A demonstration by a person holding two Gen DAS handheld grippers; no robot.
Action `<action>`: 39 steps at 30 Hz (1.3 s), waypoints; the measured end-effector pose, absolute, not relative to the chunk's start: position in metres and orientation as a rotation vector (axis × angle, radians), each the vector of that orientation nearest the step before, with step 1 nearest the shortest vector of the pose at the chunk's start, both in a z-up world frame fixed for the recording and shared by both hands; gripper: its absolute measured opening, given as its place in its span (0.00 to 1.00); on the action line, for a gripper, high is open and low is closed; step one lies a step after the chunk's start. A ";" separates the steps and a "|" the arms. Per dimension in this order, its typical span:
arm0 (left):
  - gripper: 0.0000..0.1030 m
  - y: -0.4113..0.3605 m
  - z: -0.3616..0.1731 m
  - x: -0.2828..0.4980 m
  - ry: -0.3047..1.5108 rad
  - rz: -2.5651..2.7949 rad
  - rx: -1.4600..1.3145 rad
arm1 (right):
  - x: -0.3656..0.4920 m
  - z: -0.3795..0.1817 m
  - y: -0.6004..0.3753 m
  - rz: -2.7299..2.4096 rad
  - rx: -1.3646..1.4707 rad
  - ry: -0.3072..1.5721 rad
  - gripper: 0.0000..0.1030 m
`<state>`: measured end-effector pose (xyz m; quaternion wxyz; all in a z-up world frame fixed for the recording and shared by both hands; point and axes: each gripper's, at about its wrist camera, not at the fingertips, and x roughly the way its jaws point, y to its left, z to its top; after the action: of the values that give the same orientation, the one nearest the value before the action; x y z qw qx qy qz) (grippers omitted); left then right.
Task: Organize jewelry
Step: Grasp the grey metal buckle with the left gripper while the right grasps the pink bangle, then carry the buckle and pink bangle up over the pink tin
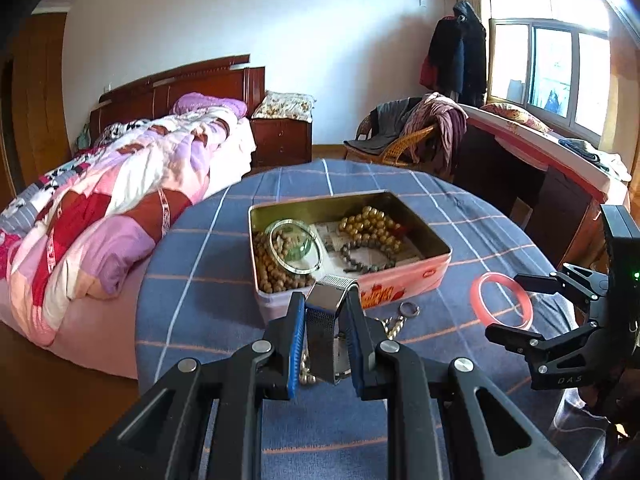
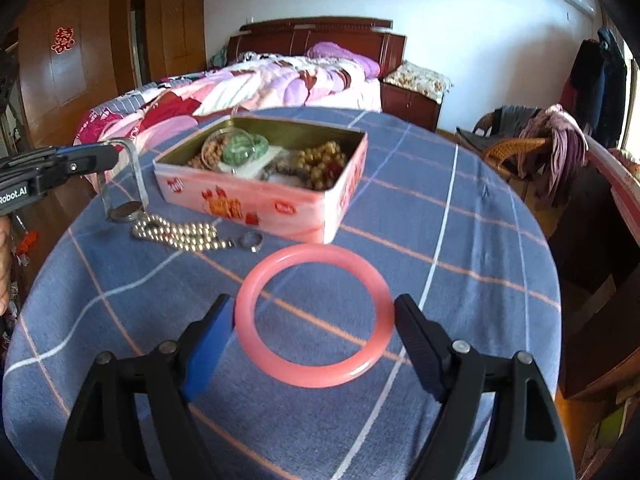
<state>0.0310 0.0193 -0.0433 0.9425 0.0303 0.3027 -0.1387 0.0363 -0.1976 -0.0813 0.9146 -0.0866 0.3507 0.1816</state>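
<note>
My left gripper (image 1: 325, 294) is shut on the mesh band of a silver watch (image 1: 322, 320), just in front of the pink tin box (image 1: 400, 276). In the right wrist view the watch (image 2: 124, 210) hangs from that gripper (image 2: 108, 156), its face touching the cloth. A pink bangle (image 2: 314, 316) lies flat on the table. My right gripper (image 2: 313, 300) stands open around it, one pad on each side; I cannot tell if they touch. In the left wrist view, that gripper (image 1: 504, 306) and the bangle (image 1: 502, 300) are at the right.
The tin holds several bead bracelets (image 1: 370, 226) and a clear glass bangle (image 1: 296, 246). A silver bead chain (image 2: 180, 234) and a small ring (image 2: 252, 241) lie in front of the tin. The round table has a blue checked cloth (image 2: 460, 240); a bed (image 1: 120, 200) stands beyond its left edge.
</note>
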 end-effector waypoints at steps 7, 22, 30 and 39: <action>0.18 0.010 -0.019 0.041 0.574 -0.297 0.102 | 0.053 -0.061 -0.187 0.388 -0.181 0.669 0.80; 0.19 0.005 -0.005 0.097 0.552 -0.256 0.176 | 0.094 -0.029 -0.161 0.386 -0.228 0.562 0.80; 0.19 0.003 -0.009 0.121 0.570 -0.239 0.203 | 0.111 -0.023 -0.153 0.372 -0.247 0.539 0.80; 0.19 -0.002 -0.017 0.135 0.598 -0.234 0.219 | 0.125 -0.024 -0.143 0.364 -0.269 0.544 0.80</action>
<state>0.1353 -0.0017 -0.0165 0.9430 0.1075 0.2932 -0.1149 0.1248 -0.1432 -0.0235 0.9380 -0.1318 0.2663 0.1784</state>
